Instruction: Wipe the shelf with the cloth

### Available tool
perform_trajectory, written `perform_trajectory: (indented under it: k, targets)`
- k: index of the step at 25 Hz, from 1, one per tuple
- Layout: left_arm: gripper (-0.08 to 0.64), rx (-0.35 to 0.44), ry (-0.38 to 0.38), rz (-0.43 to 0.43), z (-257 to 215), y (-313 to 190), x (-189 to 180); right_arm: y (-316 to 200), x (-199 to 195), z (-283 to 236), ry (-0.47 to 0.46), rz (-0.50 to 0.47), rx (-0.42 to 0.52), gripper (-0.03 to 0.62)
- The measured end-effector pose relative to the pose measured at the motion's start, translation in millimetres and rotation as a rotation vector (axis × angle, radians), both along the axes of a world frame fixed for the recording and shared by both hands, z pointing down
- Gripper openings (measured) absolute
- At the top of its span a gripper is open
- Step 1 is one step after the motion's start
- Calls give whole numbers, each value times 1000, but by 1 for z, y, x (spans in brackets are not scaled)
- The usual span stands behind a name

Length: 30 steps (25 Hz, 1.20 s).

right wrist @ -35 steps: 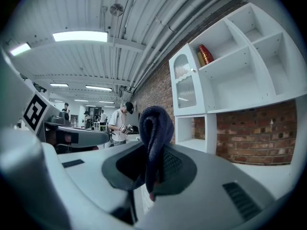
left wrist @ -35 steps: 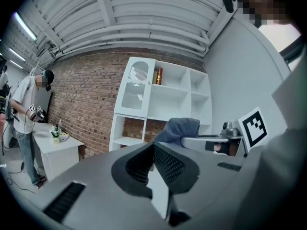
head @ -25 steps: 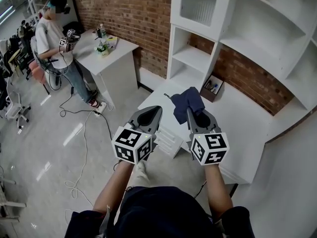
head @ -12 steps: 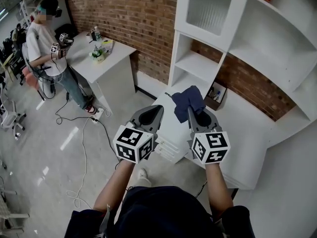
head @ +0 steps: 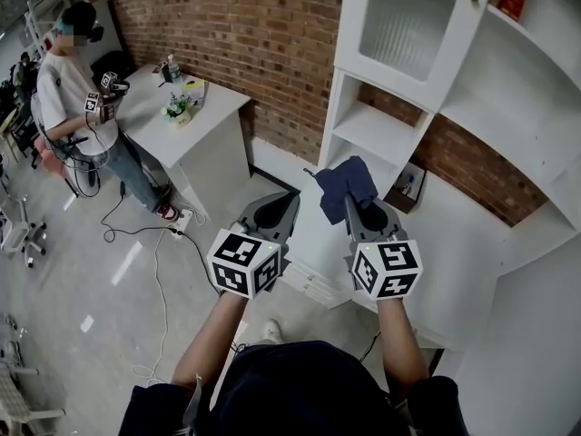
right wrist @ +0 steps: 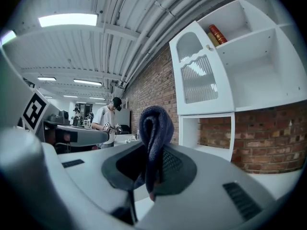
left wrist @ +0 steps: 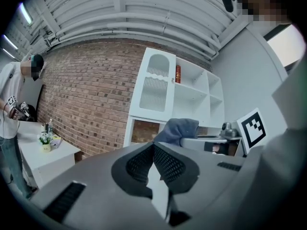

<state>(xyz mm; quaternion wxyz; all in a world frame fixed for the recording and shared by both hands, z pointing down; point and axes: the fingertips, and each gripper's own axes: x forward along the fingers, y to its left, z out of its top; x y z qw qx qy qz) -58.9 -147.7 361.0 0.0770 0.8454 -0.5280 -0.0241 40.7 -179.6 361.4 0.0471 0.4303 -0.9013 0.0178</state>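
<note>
OK, my right gripper (head: 352, 205) is clamped on the cloth (head: 345, 178), bunched beyond its jaws; left gripper (head: 287, 200) closed, empty. Shelf (head: 386, 133) ahead, untouched. Risk: narrow pinch, so wipe drag could pull the cloth out.

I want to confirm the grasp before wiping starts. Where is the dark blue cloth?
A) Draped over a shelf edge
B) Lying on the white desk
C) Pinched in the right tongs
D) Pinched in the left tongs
C: the right gripper view shows the cloth clamped between the right tongs, while the left tongs are closed on nothing.
</note>
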Motion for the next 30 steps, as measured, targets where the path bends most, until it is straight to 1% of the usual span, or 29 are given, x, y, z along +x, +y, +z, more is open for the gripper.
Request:
perform_trajectory:
  k: [7, 14, 17, 25, 30]
  targets:
    - [15, 1, 11, 30, 4, -24, -35, -20, -32, 3, 13, 30, 4, 61]
    - [15, -7, 6, 75, 13, -41, -59, -37, -54, 12, 31, 84, -10, 61]
    - [15, -15, 18, 86, 17, -46, -70, -40, -63, 15, 34, 98, -16, 61]
    - [17, -20, 35, 120, 18, -52, -79, -44, -75, 16, 62, 118, -25, 61]
    - [15, -16, 65, 106, 15, -53, -89, -44, -82, 12, 93, 107, -14, 61]
